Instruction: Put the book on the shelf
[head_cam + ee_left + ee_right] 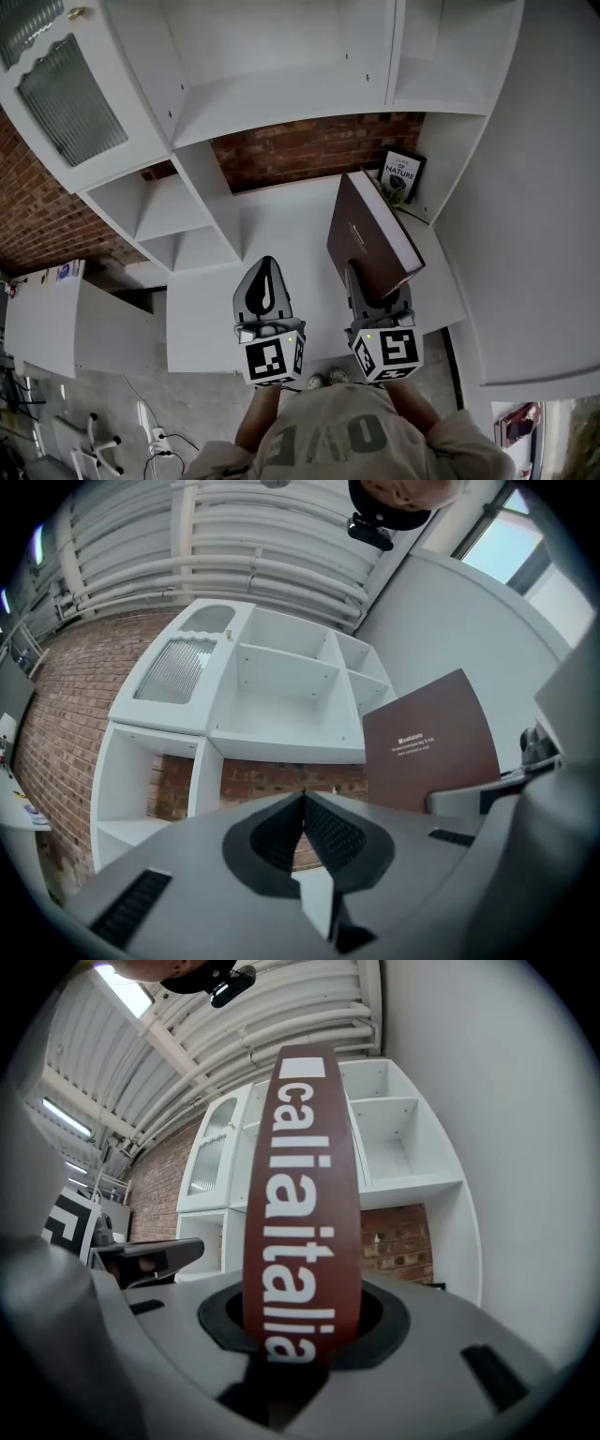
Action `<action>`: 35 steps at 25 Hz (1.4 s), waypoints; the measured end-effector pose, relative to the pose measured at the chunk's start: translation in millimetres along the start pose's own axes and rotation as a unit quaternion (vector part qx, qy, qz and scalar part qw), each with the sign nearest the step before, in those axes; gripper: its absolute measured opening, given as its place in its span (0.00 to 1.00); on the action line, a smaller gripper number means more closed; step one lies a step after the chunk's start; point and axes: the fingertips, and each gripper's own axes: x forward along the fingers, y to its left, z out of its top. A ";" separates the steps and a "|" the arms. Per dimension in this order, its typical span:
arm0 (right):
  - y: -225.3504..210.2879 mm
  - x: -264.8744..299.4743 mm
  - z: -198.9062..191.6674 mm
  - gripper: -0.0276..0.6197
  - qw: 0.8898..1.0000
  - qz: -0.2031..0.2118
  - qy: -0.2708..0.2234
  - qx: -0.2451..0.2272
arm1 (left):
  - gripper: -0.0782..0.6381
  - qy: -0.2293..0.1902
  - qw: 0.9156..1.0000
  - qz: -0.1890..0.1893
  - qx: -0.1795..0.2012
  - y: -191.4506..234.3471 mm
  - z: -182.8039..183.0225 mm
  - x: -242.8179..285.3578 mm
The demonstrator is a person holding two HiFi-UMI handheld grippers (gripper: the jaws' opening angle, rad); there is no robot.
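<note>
Fingers of our right gripper (377, 292) pinch the book (367, 230) at 1 end, those of the left gripper (265, 281) pressed together, empty — the book may pivot loose if it clips the shelf (281, 103).

Book (361, 234) right of left gripper (266, 272), before shelf (281, 94)

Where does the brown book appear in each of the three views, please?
Head view: brown book right of centre, held by the right gripper.
Left gripper view: right of centre, cover facing the camera.
Right gripper view: centre, spine upright between the jaws.
Shared landmark: the white shelf unit against the brick wall.
</note>
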 end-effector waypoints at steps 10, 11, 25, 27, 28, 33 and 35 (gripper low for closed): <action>3.4 14.7 -3.4 0.27 0.999 0.021 0.011 0.033 | 0.13 0.008 1.000 0.008 -0.011 9.0 -1.4 12.4; 2.7 16.6 0.0 0.27 0.999 0.021 0.011 0.034 | 0.13 0.008 1.000 0.011 -0.015 10.0 -1.8 12.6; 10.6 83.4 171.0 0.27 0.993 0.051 -0.107 -0.018 | 0.13 0.023 1.000 -0.004 -0.017 -1.1 -8.3 8.4; 8.4 97.9 195.7 0.27 0.991 0.047 -0.121 -0.024 | 0.13 0.027 0.999 -0.007 -0.020 -2.9 -10.5 6.6; 7.1 105.1 205.6 0.27 0.991 0.043 -0.125 -0.030 | 0.13 0.032 0.999 -0.009 -0.020 -3.4 -12.9 5.7; 5.9 143.7 237.2 0.28 0.989 0.026 -0.125 -0.072 | 0.13 0.048 0.999 0.002 -0.023 3.7 -23.4 -1.6; 4.2 165.8 241.0 0.28 0.991 0.018 -0.106 -0.079 | 0.13 0.057 0.998 0.011 -0.020 9.2 -26.9 -4.4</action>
